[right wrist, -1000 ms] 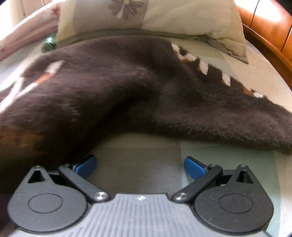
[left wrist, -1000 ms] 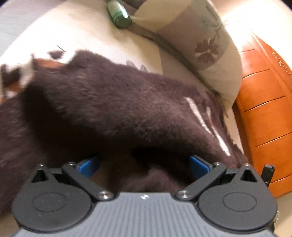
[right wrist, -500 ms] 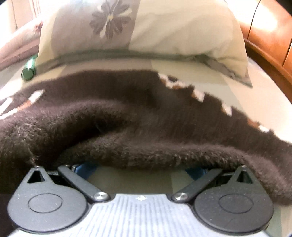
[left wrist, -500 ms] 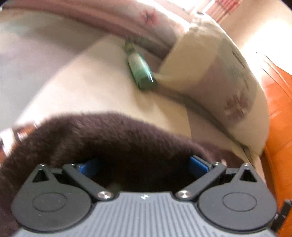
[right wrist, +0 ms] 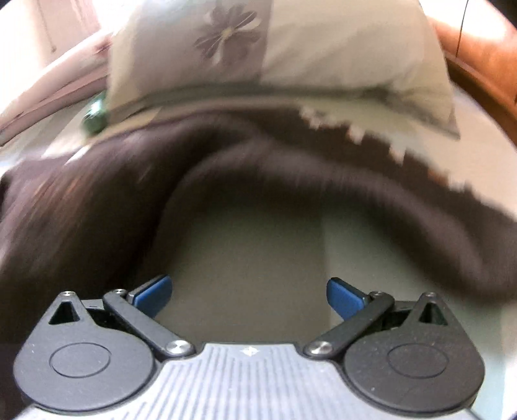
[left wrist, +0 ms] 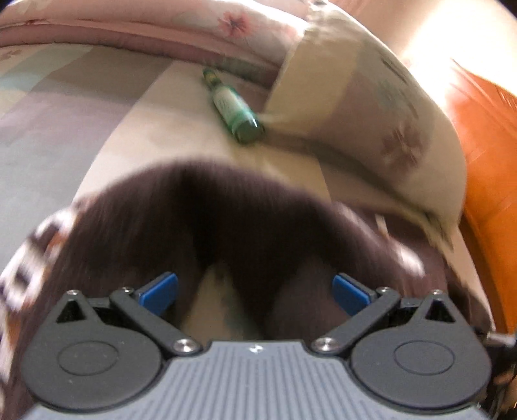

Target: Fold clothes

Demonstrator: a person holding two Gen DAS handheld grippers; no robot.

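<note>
Lying bunched on the bed sheet (right wrist: 258,258), dark brown fuzzy sweater (left wrist: 245,219) with white-and-orange trim, blurred in both views. Left gripper (left wrist: 255,289) spread wide, sweater folds humped between and over its blue fingers (left wrist: 160,287); no pinch visible. Right gripper (right wrist: 248,292) spread wide over bare sheet, sweater arching just ahead. Beyond: flowered pillow (right wrist: 290,48), green bottle (left wrist: 234,108) beside it, pink quilt (left wrist: 145,29), orange wooden headboard (left wrist: 491,145).
</note>
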